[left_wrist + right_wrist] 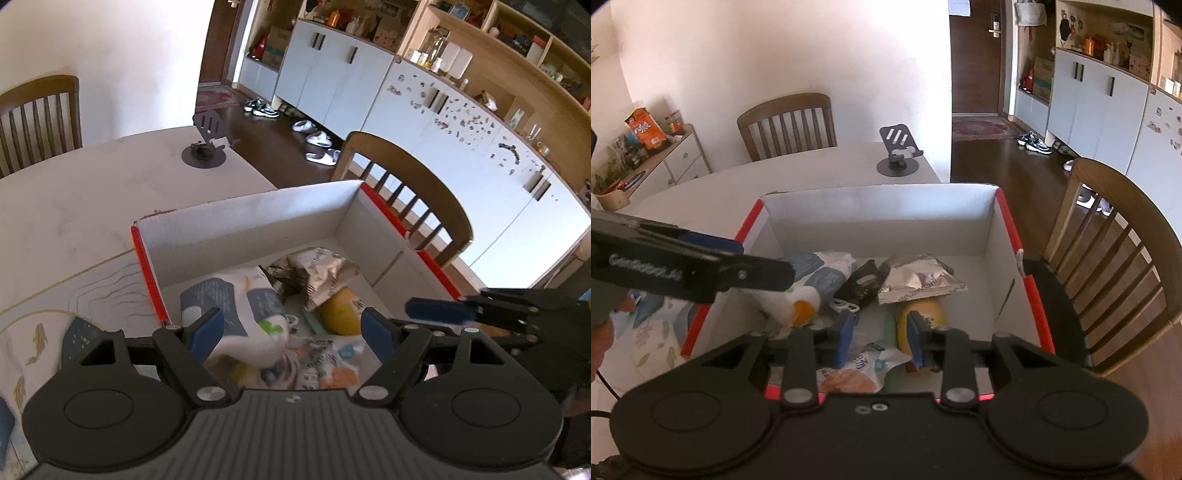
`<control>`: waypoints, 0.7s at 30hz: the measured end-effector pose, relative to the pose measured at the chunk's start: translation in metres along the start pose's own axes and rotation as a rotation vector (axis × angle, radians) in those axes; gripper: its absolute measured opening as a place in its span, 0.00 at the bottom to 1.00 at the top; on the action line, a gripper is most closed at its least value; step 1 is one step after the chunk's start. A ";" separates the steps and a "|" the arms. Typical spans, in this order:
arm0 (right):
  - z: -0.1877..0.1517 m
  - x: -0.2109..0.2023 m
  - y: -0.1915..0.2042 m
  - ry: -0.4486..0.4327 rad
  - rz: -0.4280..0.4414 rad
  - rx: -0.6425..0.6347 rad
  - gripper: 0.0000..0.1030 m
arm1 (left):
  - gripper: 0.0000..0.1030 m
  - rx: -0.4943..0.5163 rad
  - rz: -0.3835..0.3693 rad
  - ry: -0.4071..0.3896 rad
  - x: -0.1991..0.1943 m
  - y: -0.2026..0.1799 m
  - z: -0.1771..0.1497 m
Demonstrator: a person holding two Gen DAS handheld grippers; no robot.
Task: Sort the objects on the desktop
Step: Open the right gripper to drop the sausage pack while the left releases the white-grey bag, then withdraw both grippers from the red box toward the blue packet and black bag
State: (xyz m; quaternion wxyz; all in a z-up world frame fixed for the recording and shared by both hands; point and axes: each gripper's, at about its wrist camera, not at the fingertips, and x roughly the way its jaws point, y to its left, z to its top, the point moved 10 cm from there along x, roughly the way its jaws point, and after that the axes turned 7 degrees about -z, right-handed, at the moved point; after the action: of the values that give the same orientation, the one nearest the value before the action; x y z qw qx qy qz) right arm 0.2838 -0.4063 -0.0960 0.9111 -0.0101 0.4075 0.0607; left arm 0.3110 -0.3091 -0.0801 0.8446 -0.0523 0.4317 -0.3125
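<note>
A pale table [798,173] takes up most of both views, with wooden chairs [788,123] pulled up around it and a dark phone stand [897,149] parked near its far edge. A patterned mat [55,314] is spread over the near part of the table. On top of that sits the big thing here: an open white cardboard box [879,210] with red edges, pretty much loaded already. Inside it a white and blue-grey pouch [236,306] is seen lying at the left, a crumpled silver snack bag [918,278] toward the back, and a yellow round container [341,312] tucked under the bag's front edge. Smaller packets [857,373] are piled at the near wall; what they are can't really be made out through the blur. The left gripper [293,330] is held over the box with its jaws spread wide and nothing caught between them. The right gripper [881,338] is held over the near end, jaws only partly apart, nothing pinched either.
</note>
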 end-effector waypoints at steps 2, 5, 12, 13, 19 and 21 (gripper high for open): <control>0.000 -0.001 0.003 0.003 0.006 -0.002 0.32 | 0.79 0.004 -0.005 -0.006 -0.006 -0.003 -0.003; 0.000 -0.003 0.008 0.008 0.016 -0.010 0.35 | 0.79 0.008 -0.012 -0.016 -0.015 -0.006 -0.008; 0.000 -0.008 0.015 0.010 0.034 -0.013 0.42 | 0.79 0.015 -0.012 -0.039 -0.035 -0.007 -0.015; 0.000 -0.009 0.015 0.009 0.037 -0.011 0.46 | 0.79 0.018 -0.010 -0.041 -0.038 -0.007 -0.015; -0.001 -0.013 0.022 -0.007 0.033 0.006 0.62 | 0.83 0.024 -0.002 -0.051 -0.051 -0.003 -0.021; -0.001 -0.015 0.024 -0.014 0.033 0.012 0.65 | 0.84 0.028 0.006 -0.053 -0.055 -0.001 -0.024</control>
State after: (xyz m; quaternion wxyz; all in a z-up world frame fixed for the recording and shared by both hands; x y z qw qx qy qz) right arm 0.2707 -0.3835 -0.0849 0.9128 0.0023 0.4018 0.0731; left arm 0.2688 -0.2746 -0.0564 0.8571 -0.0475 0.4050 -0.3147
